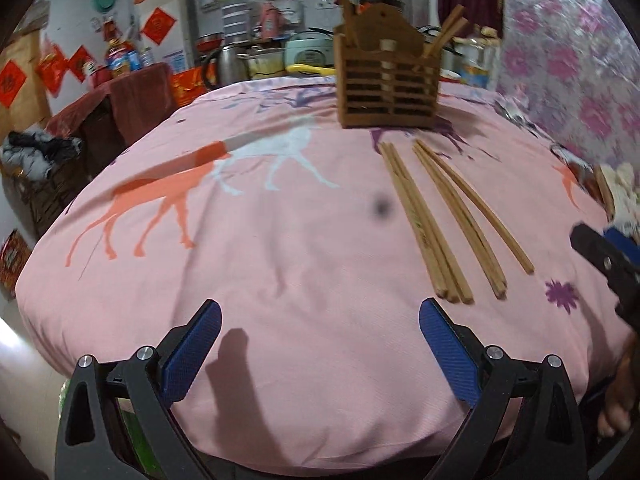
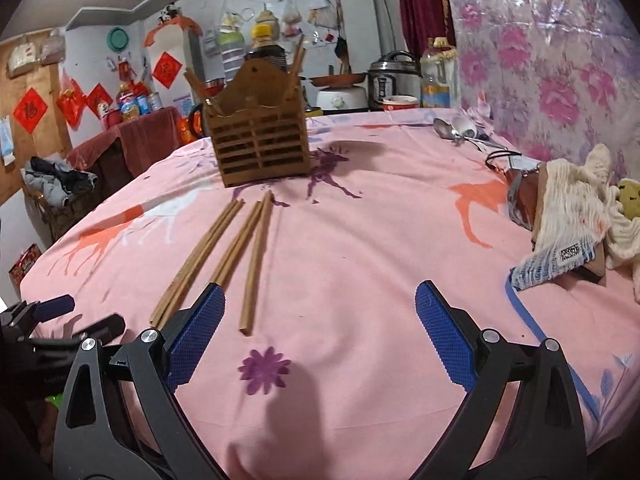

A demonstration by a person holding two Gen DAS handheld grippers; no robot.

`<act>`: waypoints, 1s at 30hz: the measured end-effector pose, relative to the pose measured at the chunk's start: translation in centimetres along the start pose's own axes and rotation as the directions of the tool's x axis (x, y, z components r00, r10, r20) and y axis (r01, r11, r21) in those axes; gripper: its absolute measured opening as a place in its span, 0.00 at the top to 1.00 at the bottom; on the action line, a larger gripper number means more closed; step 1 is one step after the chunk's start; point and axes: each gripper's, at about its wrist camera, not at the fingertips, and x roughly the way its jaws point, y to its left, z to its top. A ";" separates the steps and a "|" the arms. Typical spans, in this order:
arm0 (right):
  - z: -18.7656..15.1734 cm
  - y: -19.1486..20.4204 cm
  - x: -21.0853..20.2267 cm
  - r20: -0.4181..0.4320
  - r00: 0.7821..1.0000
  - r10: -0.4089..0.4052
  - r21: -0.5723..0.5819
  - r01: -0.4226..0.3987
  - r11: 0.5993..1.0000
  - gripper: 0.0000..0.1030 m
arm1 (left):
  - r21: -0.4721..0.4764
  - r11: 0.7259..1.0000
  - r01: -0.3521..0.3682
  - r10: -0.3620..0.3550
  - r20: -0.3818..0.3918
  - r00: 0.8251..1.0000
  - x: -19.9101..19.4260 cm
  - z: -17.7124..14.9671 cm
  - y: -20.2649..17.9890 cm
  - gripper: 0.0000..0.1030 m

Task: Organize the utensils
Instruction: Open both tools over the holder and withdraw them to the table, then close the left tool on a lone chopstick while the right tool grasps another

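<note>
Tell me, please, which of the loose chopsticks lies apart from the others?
The single chopstick nearest the metal spoons' side lies alone; the other chopsticks lie bunched together.

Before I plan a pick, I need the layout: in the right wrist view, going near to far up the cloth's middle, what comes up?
Purple flower print → loose chopsticks → wooden utensil holder → dark bottle with a yellow cap behind it.

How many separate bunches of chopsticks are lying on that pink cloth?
3, side by side in front of the wooden holder: a left bundle, a middle bunch and a single stick on the right. More chopsticks stand in the holder, partly hidden.
</note>
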 end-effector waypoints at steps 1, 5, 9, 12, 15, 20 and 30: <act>0.0 -0.2 0.1 -0.007 1.000 0.003 0.010 -0.003 1.000 0.10 | 0.017 1.000 0.002 -0.002 -0.002 1.000 0.1 -0.1 -0.3 0.06; 0.4 -0.9 0.3 -0.015 1.000 -0.007 0.031 0.007 0.999 0.10 | 0.036 0.999 0.019 -0.019 -0.012 1.000 0.6 -0.1 -0.8 0.06; 0.7 -1.8 0.4 -0.020 1.000 -0.022 0.052 0.023 0.998 0.10 | 0.031 0.999 0.045 -0.044 -0.021 0.999 1.0 0.3 -0.9 0.06; 0.6 -2.0 0.7 -0.036 0.999 -0.016 0.066 0.019 0.998 0.10 | 0.054 0.997 0.053 -0.052 -0.017 0.999 1.2 0.6 -1.5 0.06; 0.4 -2.1 0.9 -0.046 0.999 -0.014 0.069 0.017 0.997 0.10 | 0.079 0.996 0.046 -0.046 -0.006 0.999 1.4 0.8 -2.1 0.05; 0.4 -2.4 1.1 -0.055 0.998 -0.013 0.084 0.018 0.996 0.10 | 0.075 0.997 -0.011 0.012 -0.006 1.000 2.3 1.8 -1.9 0.04; 0.4 -2.3 1.1 -0.057 0.998 -0.017 0.076 0.021 0.997 0.10 | -0.044 0.999 -0.011 0.009 -0.037 0.999 2.6 2.0 1.5 0.06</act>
